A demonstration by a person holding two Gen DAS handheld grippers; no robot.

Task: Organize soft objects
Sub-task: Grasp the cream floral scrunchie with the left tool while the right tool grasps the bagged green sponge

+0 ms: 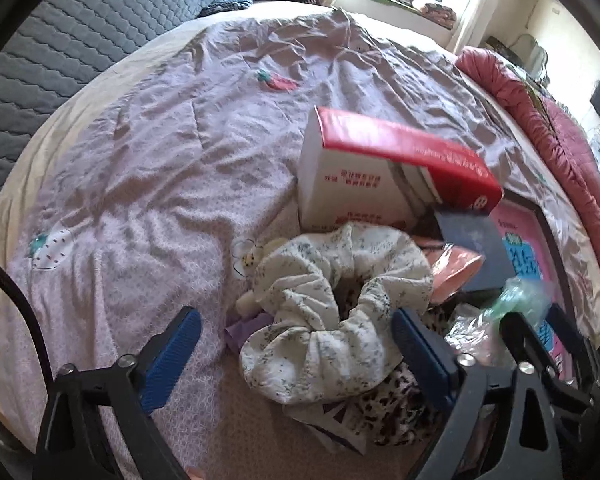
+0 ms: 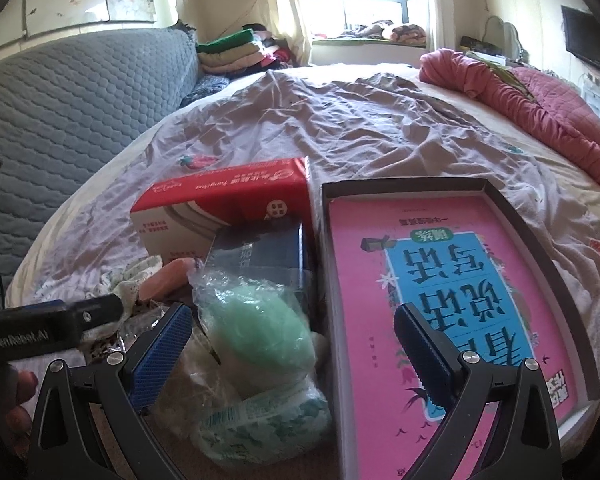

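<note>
A white floral scrunchie-like cloth (image 1: 332, 308) lies on a heap of soft things on the bed, over a leopard-print cloth (image 1: 400, 404) and a purple scrap (image 1: 244, 328). My left gripper (image 1: 296, 356) is open around it, with a clear gap at the left pad and the right pad close beside the cloth. In the right wrist view a pale green soft bundle in clear plastic (image 2: 256, 328) lies between the fingers of my open right gripper (image 2: 292, 356), untouched. The edge of a pink book (image 2: 440, 280) also sits between these fingers.
A red and white carton (image 1: 380, 168) and a dark blue box (image 1: 472, 252) stand behind the heap. The pink book rests in a dark-rimmed tray (image 2: 540, 248). A red quilt (image 2: 540, 100) lines the bed's right side, a grey padded headboard (image 2: 80, 92) the left. Lilac bedspread (image 1: 160, 160) stretches beyond.
</note>
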